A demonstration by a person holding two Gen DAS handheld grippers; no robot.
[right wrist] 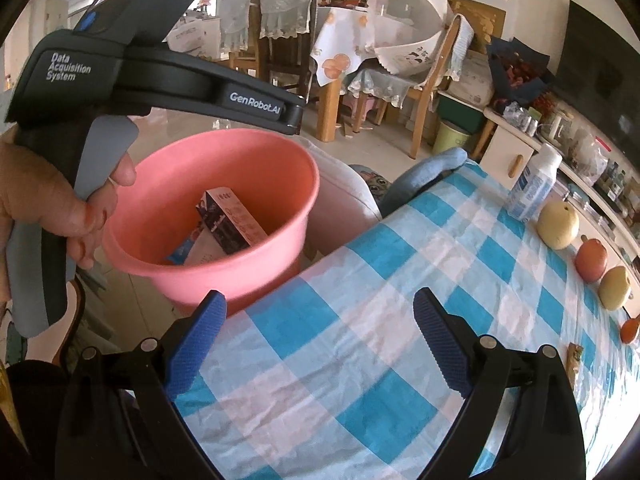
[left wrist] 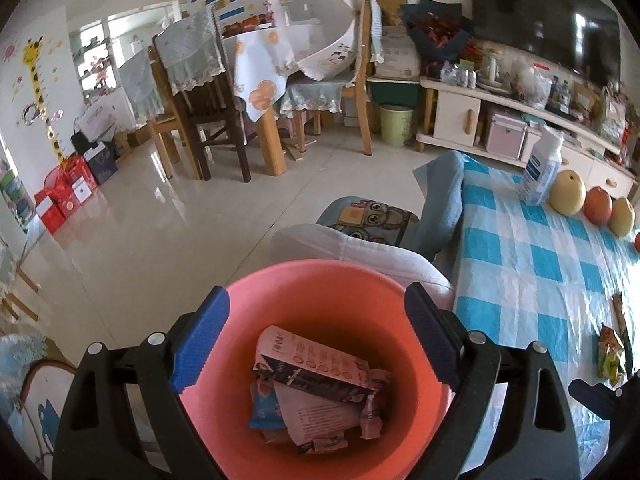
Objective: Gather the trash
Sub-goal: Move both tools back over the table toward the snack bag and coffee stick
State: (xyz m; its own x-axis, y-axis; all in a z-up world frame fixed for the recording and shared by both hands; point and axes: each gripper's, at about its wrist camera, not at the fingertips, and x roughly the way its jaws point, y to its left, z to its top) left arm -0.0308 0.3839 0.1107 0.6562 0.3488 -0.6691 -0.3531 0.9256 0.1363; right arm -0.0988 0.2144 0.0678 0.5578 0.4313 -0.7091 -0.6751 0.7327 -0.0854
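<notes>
Left hand-held gripper (left wrist: 316,336) was released, jaws wide, hovering over the pink bin (left wrist: 280,280); nothing between the pads. Bin sat just off the worktop (right wrist: 360,320) edge, holding a printed carton (left wrist: 316,364) and wrappers. Right hand-held gripper (right wrist: 320,340) also released, above bare checked cloth. Snack wrapper (left wrist: 611,352) lay on the worktop, right of both.

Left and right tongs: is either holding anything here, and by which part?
Nothing is held. The left tongs hang open above the pink bin; the right tongs are open over the checked tablecloth.
</notes>
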